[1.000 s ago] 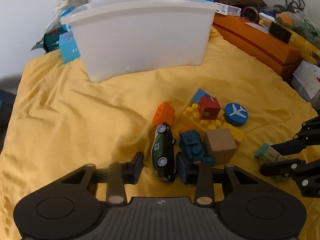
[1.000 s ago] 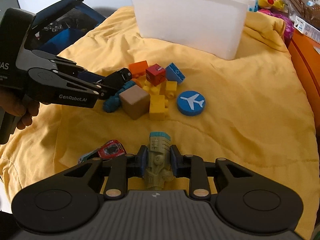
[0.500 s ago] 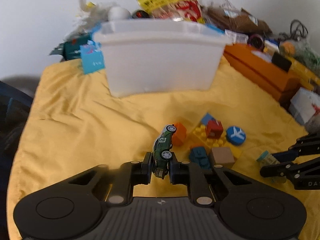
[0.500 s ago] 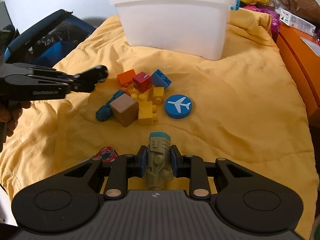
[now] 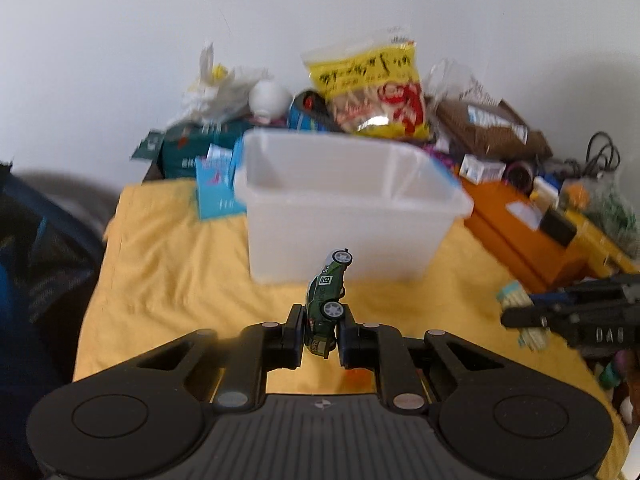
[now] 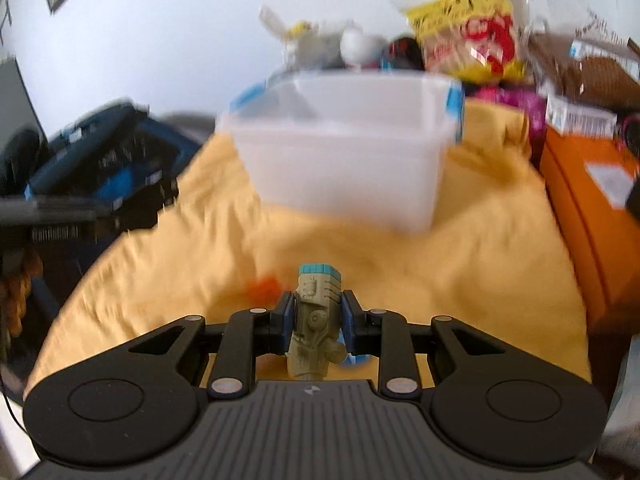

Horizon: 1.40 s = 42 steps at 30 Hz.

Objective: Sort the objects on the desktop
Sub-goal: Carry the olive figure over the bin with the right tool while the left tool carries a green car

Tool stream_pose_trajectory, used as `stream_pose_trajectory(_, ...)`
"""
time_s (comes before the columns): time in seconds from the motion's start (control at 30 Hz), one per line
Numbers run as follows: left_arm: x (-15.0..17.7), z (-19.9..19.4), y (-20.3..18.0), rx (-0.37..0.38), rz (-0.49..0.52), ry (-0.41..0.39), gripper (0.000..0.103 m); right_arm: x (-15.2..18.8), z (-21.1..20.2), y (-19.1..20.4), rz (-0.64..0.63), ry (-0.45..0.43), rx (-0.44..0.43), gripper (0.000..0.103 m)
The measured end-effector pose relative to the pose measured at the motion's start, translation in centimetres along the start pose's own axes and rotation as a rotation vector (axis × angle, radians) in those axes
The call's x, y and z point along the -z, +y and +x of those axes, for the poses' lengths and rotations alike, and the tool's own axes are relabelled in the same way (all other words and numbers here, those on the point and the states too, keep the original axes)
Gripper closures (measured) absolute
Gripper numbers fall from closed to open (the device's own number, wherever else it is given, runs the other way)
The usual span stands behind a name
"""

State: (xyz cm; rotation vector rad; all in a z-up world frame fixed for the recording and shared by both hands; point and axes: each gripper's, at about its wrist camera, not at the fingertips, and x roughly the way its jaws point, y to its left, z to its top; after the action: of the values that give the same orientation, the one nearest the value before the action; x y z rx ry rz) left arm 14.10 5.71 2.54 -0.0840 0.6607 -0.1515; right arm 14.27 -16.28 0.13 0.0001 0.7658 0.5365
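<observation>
My left gripper [image 5: 319, 330] is shut on a small green toy car [image 5: 326, 302], held nose-up above the yellow cloth [image 5: 168, 280]. My right gripper [image 6: 316, 318] is shut on a tan toy figure with a teal top [image 6: 314, 320]. Straight ahead in both wrist views stands the white plastic bin [image 5: 344, 208] [image 6: 344, 152], empty as far as its inside shows. At the right edge of the left wrist view the right gripper [image 5: 520, 312] appears with the tan toy. An orange block [image 6: 264, 286] peeks out below, blurred.
Snack bags [image 5: 368, 84] and boxes are piled behind the bin against the white wall. An orange box [image 5: 520, 232] with clutter runs along the right. A dark blue bag [image 6: 100, 152] lies at the left edge of the cloth.
My left gripper closed on the green car and lifted it off the cloth. Both grippers rose with their toys and tilted up toward the bin; the block pile dropped out of view.
</observation>
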Motion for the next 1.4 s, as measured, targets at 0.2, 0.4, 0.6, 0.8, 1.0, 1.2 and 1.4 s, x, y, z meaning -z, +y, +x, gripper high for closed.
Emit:
stream_pose_trajectory(0.2,-5.3,0.1,0.4,0.019,-0.02,-0.035,0.084,-7.0,-0.8,-1.2,0.017,-0.081,-0.011,0.075)
stream_pose_trajectory(0.4,-10.4,0.9,0.4,0.028,-0.007,-0.045,0.084,-12.9,-1.1,-2.1,0.015,-0.128,-0.007,0.075)
stream_pose_trajectory(0.6,-14.5,2.8,0.7,0.043,-0.006,-0.021,0.084,-17.1,-0.6,-2.6,0.002,-0.125,0.007,0.075)
stream_pose_trajectory(0.8,-16.5,5.4,0.9,0.027,0.0,0.036,0.084,-19.4,1.4,-3.3,0.015,-0.062,0.016,0.075)
stream_pose_trajectory(1.0,-17.9,7.3,0.6,0.03,-0.001,0.07,0.084,-20.3,3.8,-3.2,0.006,0.003,0.024,0.075)
stream_pose_trajectory(1.2,-19.1,8.9,0.2,0.017,0.014,0.109,0.083,-21.0,5.7,-3.7,0.014,0.054,0.038,0.075)
stream_pose_trajectory(1.4,-19.0,10.1,0.7,-0.041,-0.007,0.128,0.054,-21.0,6.8,-4.6,0.03,0.053,0.094,0.036)
